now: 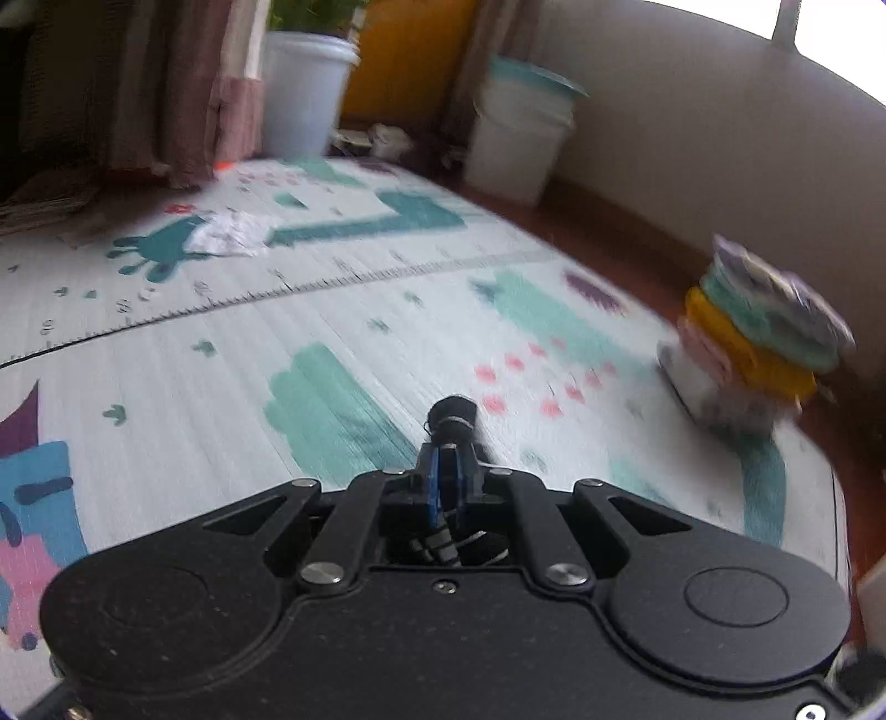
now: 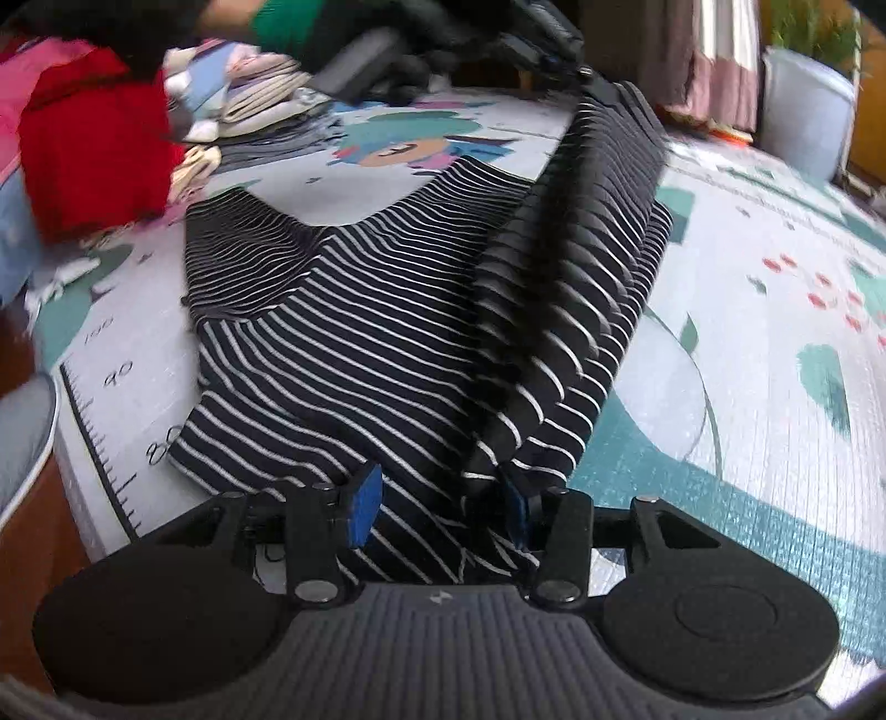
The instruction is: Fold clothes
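A navy shirt with white stripes (image 2: 354, 332) lies spread on the play mat (image 2: 775, 343). My left gripper (image 1: 451, 443) is shut on a bunched bit of that striped cloth (image 1: 455, 418); in the right wrist view it (image 2: 554, 33) lifts the shirt's right edge (image 2: 587, 232) up in a taut fold. My right gripper (image 2: 437, 504) is open, its blue pads (image 2: 362, 507) either side of the shirt's near hem, low over the mat.
A stack of folded clothes (image 1: 758, 343) stands at the mat's right edge. A red garment (image 2: 94, 144) and a heap of loose clothes (image 2: 243, 105) lie at the far left. White buckets (image 1: 520, 138) and a plant pot (image 1: 304, 88) stand beyond the mat.
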`<action>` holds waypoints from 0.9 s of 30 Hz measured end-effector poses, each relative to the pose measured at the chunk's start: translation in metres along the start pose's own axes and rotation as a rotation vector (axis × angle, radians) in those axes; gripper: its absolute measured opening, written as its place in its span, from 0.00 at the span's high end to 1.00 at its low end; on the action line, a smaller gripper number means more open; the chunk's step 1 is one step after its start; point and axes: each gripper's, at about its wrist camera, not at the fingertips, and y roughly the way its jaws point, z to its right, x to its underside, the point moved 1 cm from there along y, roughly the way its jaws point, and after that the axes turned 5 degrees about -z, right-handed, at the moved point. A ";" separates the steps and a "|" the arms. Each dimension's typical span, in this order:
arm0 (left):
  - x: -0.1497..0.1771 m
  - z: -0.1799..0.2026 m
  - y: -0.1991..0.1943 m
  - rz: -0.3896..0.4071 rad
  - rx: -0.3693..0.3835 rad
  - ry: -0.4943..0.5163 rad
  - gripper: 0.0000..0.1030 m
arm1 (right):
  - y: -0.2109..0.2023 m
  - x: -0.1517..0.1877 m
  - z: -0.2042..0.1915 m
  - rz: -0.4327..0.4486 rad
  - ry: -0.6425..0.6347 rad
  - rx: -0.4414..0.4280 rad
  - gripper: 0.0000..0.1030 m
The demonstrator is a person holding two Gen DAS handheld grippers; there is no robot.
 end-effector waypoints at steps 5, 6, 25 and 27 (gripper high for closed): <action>0.018 -0.007 0.036 -0.083 -0.067 0.018 0.95 | 0.003 -0.002 -0.004 -0.010 -0.042 -0.002 0.53; 0.020 -0.007 0.040 -0.092 -0.070 0.017 0.95 | 0.004 -0.002 -0.004 -0.011 -0.052 -0.003 0.53; 0.055 -0.002 0.039 -0.288 -0.005 -0.072 0.74 | -0.002 0.003 0.010 0.042 0.080 -0.028 0.53; 0.061 -0.001 0.038 -0.300 -0.012 -0.050 0.74 | -0.005 0.002 0.014 0.061 0.108 -0.032 0.53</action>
